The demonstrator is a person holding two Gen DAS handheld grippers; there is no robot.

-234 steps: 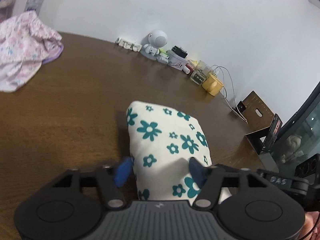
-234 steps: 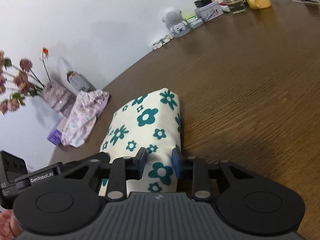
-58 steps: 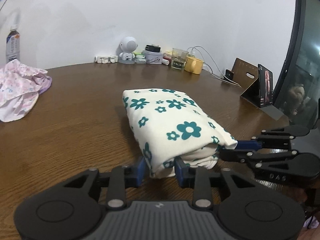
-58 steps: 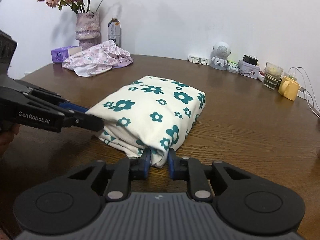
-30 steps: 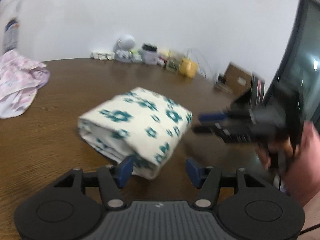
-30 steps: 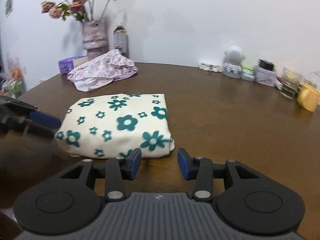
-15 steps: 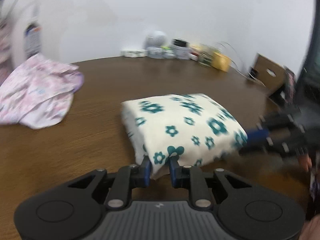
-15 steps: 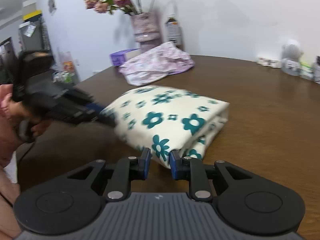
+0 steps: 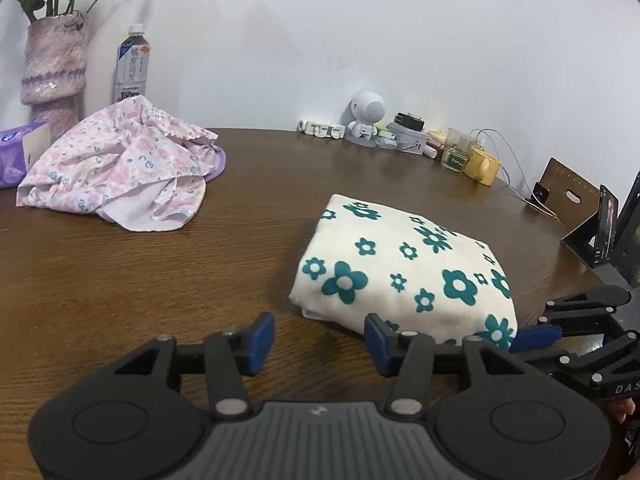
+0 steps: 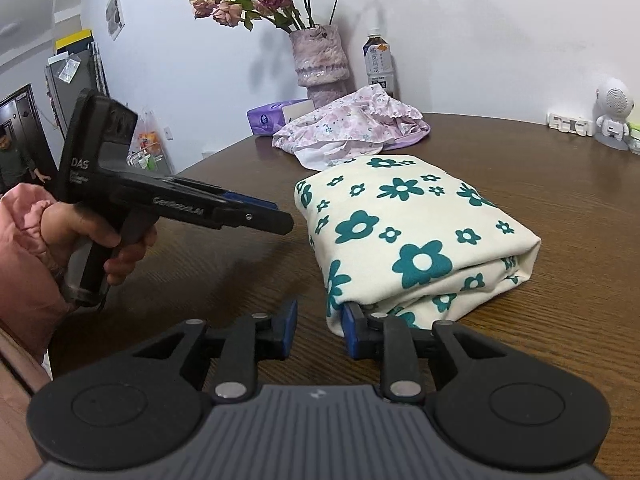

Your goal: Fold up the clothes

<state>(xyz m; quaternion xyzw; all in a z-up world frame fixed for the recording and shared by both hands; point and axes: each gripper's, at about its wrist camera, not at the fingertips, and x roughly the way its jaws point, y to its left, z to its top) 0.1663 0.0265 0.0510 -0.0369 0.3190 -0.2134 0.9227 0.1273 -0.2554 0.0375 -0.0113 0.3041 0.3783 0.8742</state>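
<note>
both grippers have let go since half a second ago, jaws just opening with nothing between them: the left gripper (image 9: 319, 338) sits beside the folded floral cloth (image 9: 404, 270) on the table (image 9: 120, 280), the right gripper (image 10: 319, 330) nearer its corner.

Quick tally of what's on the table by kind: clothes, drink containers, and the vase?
Folded clothes: 1, the cream flowered bundle
Unfolded clothes: 1, the pink floral garment
Bottles: 1, plastic bottle
Cups: 2, yellow mug and glass
Vases: 1, purple vase
Total: 6
</note>
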